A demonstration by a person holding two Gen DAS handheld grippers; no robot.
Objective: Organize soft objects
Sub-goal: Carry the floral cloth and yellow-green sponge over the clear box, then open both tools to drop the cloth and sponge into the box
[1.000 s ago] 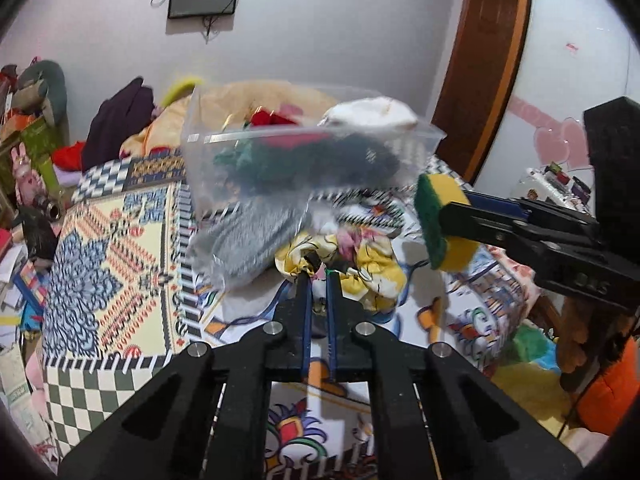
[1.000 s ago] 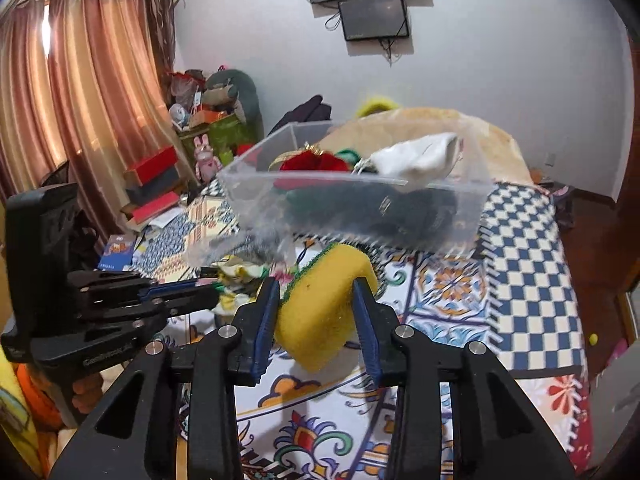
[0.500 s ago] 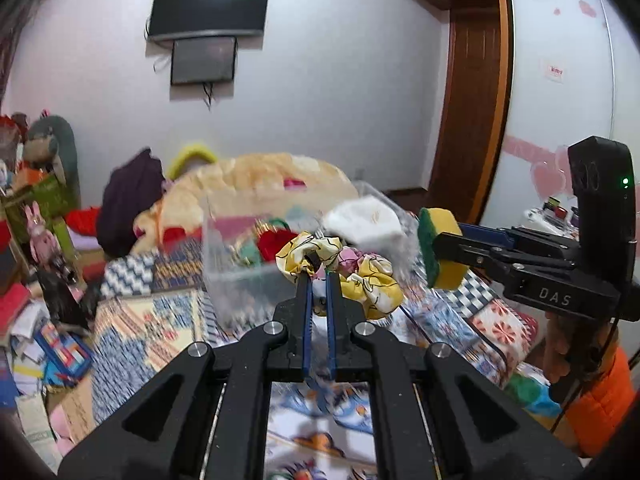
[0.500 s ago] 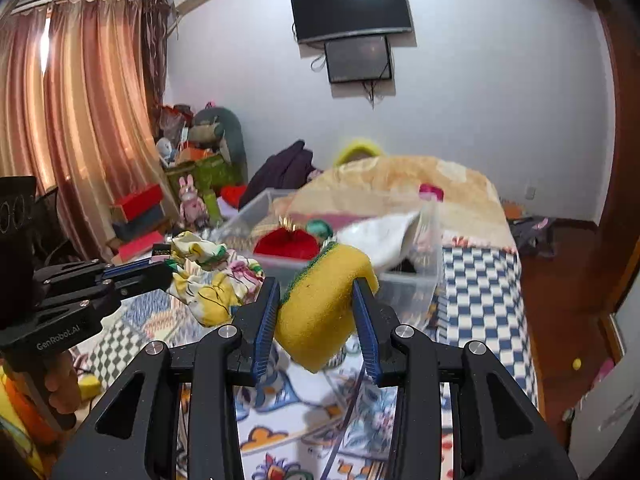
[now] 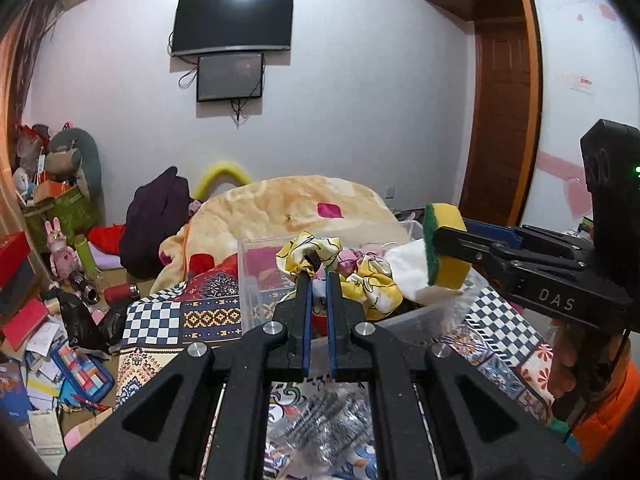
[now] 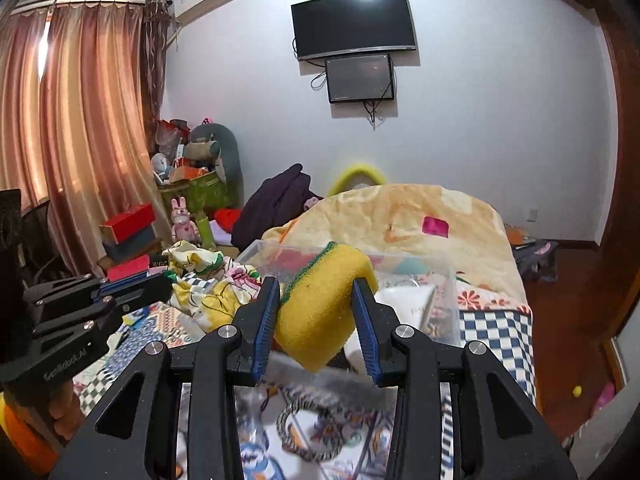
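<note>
My left gripper (image 5: 316, 276) is shut on a yellow floral cloth (image 5: 360, 272) and holds it over the near rim of the clear plastic bin (image 5: 256, 284). The cloth also shows in the right wrist view (image 6: 208, 280), with the left gripper (image 6: 160, 280) beside it. My right gripper (image 6: 314, 296) is shut on a yellow sponge with a green scouring side (image 6: 320, 304), just above the bin (image 6: 444, 300). The sponge (image 5: 444, 252) and the right gripper (image 5: 452, 240) also show in the left wrist view. The bin holds red, white and dark soft items.
The bin stands on a patterned bedspread (image 5: 192, 316) with a folded beige blanket (image 5: 304, 204) behind it. A clear plastic bag (image 5: 328, 424) and a striped hair ring (image 6: 308, 432) lie on the bed below the grippers. Clutter covers the floor at left (image 5: 48, 344).
Both grippers have risen and moved forward with their loads, from beside the bin's front wall to above its rim. The cloth was lifted off the bed.
</note>
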